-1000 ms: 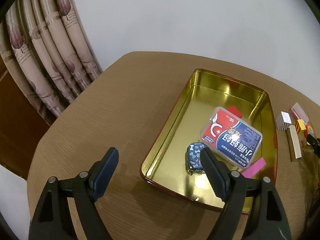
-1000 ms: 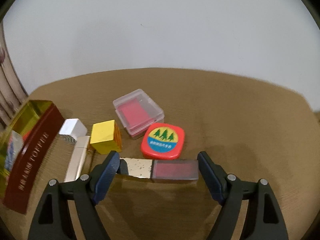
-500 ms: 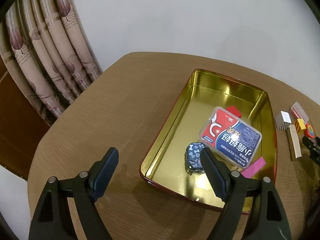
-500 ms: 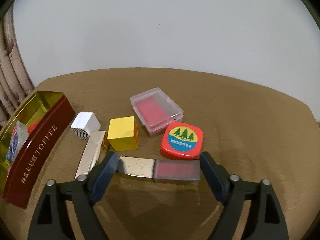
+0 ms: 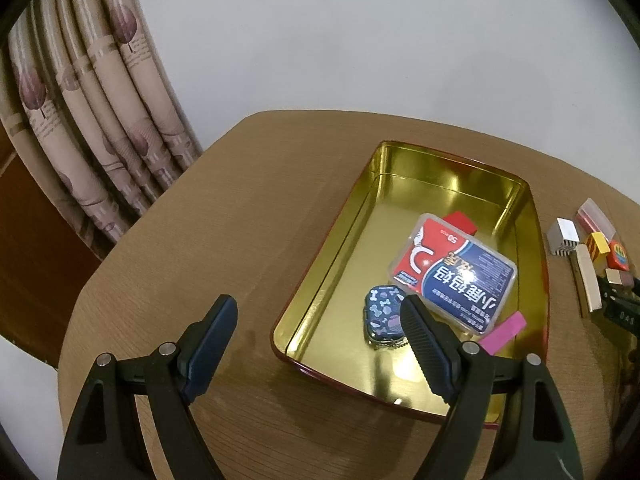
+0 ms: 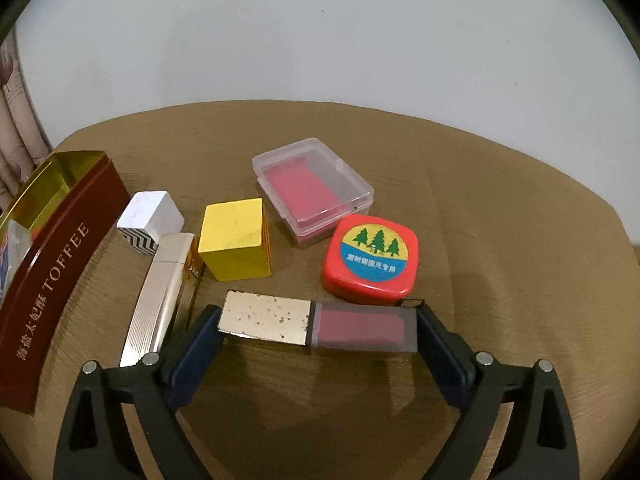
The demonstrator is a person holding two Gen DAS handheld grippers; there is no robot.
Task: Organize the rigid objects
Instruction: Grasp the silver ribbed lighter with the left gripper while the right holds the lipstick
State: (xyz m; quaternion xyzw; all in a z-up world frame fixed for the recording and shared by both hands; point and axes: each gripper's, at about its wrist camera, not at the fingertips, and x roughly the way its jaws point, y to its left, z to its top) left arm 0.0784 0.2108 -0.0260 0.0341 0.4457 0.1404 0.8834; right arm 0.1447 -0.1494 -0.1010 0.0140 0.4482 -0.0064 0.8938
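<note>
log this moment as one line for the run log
right tool: shut on gold-and-red bar | left tool: open, above tin edge | tin: four items

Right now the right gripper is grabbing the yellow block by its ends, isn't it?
Not the yellow block. The right wrist view shows the right gripper grabbing the gold and red bar by its ends; the block sits behind it, untouched.

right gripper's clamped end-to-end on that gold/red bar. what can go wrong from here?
1. The right gripper holds the gold-and-red bar only by its short ends; it may pivot or slip.
2. The red tape measure sits right behind it, so a lift could nudge it.
3. The toffee tin already holds a plastic card box; space is tight.
</note>
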